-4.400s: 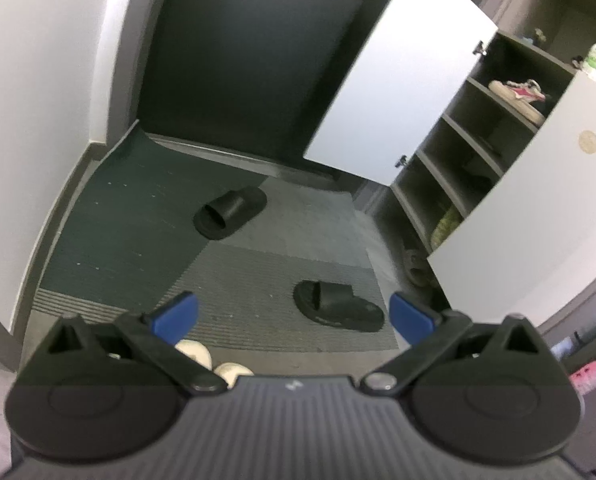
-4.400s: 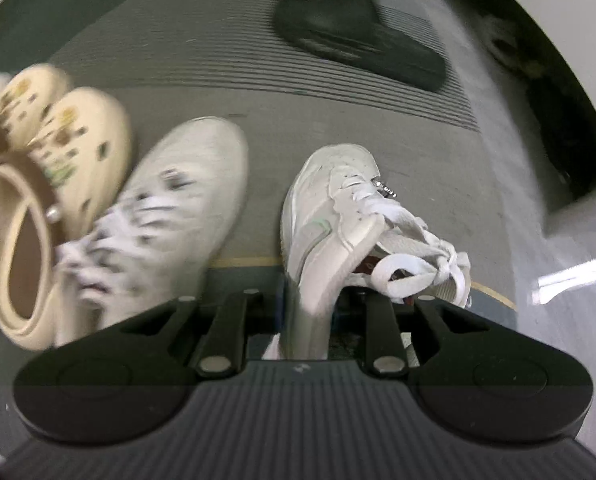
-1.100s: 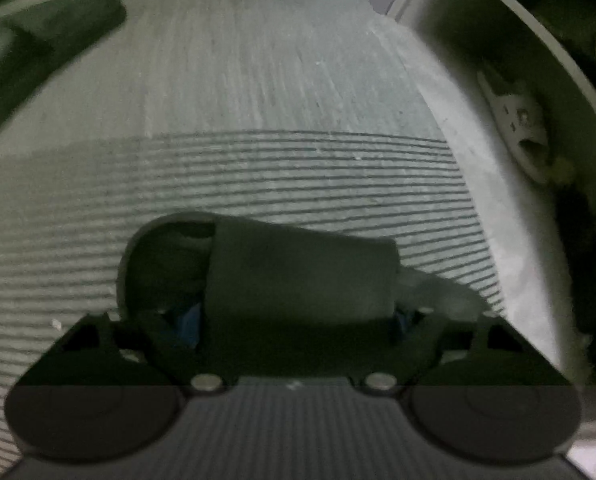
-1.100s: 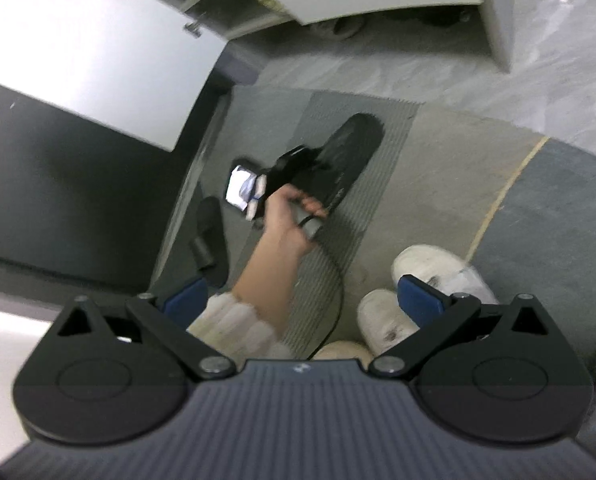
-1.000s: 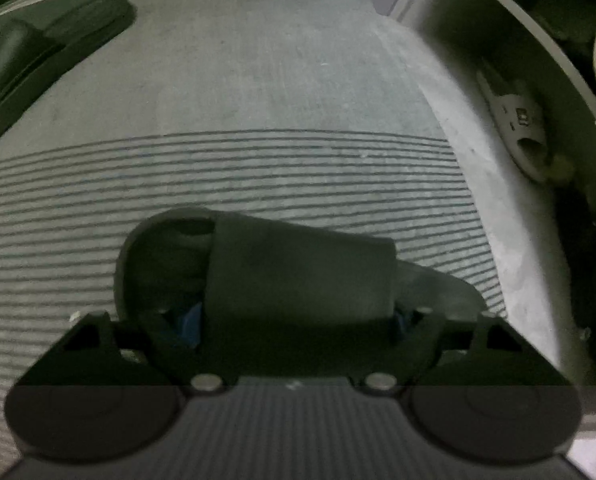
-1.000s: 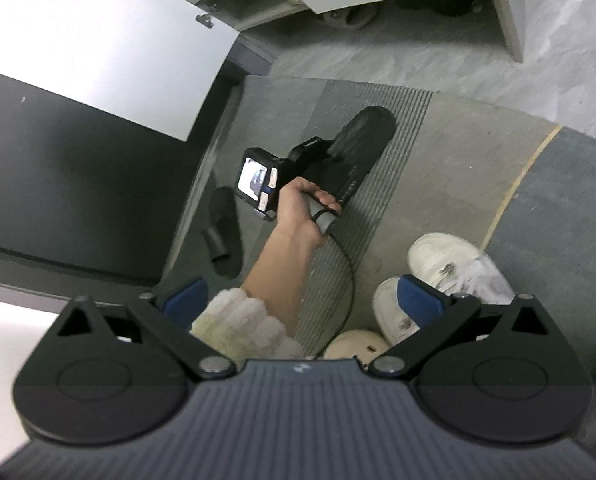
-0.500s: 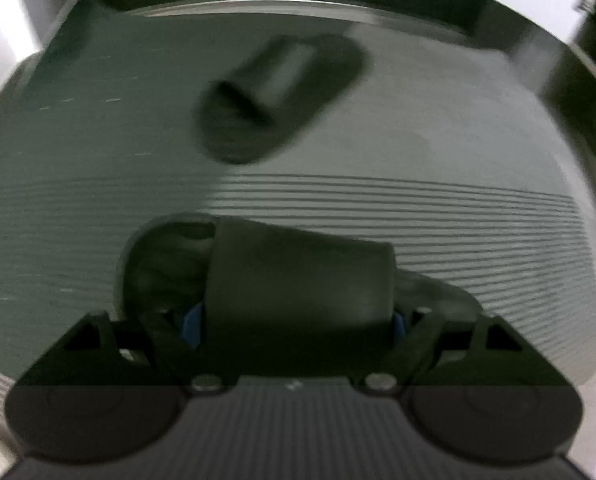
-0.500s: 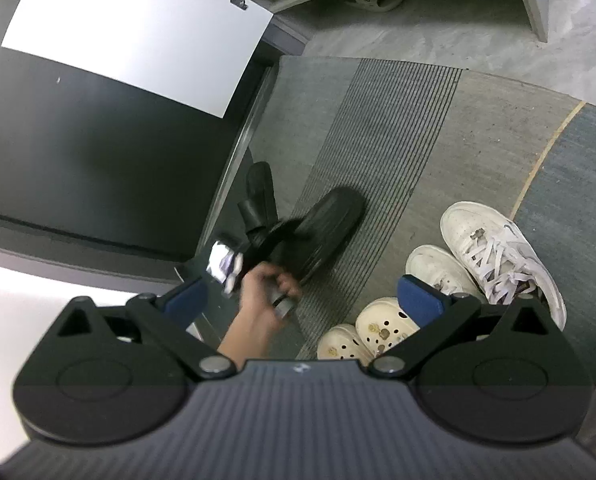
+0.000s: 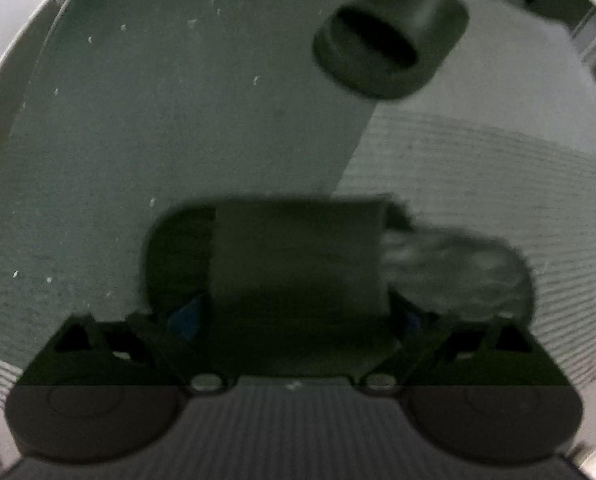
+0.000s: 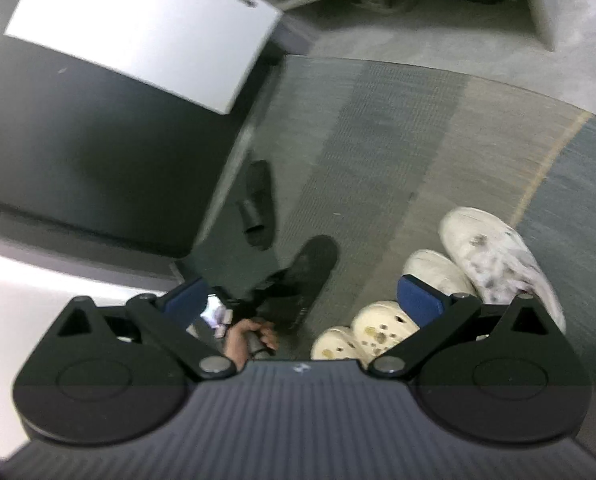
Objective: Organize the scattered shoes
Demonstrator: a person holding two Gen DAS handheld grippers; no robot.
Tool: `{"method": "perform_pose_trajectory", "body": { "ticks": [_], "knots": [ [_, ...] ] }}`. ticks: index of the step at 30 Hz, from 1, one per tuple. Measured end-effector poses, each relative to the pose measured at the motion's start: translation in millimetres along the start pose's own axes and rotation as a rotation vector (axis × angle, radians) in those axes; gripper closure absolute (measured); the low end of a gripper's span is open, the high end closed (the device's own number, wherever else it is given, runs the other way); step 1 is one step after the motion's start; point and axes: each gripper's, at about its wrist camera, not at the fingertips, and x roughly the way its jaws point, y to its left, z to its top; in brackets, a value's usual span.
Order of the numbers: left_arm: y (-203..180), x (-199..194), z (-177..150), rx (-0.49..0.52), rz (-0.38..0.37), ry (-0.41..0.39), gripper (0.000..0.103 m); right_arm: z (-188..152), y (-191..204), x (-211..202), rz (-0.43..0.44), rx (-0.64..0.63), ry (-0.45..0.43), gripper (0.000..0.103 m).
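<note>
The left gripper (image 9: 298, 320) clamps the broad strap of a black slide (image 9: 298, 264), apparently just above the ribbed mat (image 9: 478, 168); its matte rubber mate (image 9: 390, 36) lies farther off. The right gripper (image 10: 302, 300) is spread and empty over paired cream clogs (image 10: 362, 332) and white sneakers (image 10: 494, 256). Only the slides remain unpaired.

Floor: grey tile (image 10: 378, 44) at the cabinet side, covered nearer by a ribbed mat (image 10: 398, 128) in dark green and grey bands; a yellow line (image 10: 546, 172) edges its darker outer section.

On the mat:
- one black slide (image 10: 260, 204) near the door-side edge, lying flat, strap up. Same slide in left wrist view (image 9: 390, 36), blurred.
- two white sneakers (image 10: 498, 256), side by side, touching.
- two cream clogs (image 10: 362, 332) just beside the sneakers, partly hidden.
</note>
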Motion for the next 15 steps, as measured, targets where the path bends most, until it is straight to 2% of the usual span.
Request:
{"method": "perform_pose_trajectory", "body": {
  "ticks": [3,7,9,12,15],
  "knots": [
    [3,-31,-4,-0.058,-0.048,-0.022,0.006,-1,5,-5,0.036,-0.052,-0.010,0.000],
    [4,-77,-17,-0.099,-0.113,-0.046,0.002,-7,6,-18,0.022,-0.095,-0.020,0.000],
    [-1,-115,-35,-0.069,-0.135,-0.080,0.002,-11,7,-27,0.018,-0.120,-0.020,0.000],
    [-12,-154,-64,0.028,-0.100,-0.152,0.001,-19,9,-42,0.012,-0.165,-0.028,0.000],
    [-11,-190,-90,0.075,-0.099,-0.195,0.001,-31,15,-53,-0.010,-0.208,-0.037,0.000]
  ]
}}
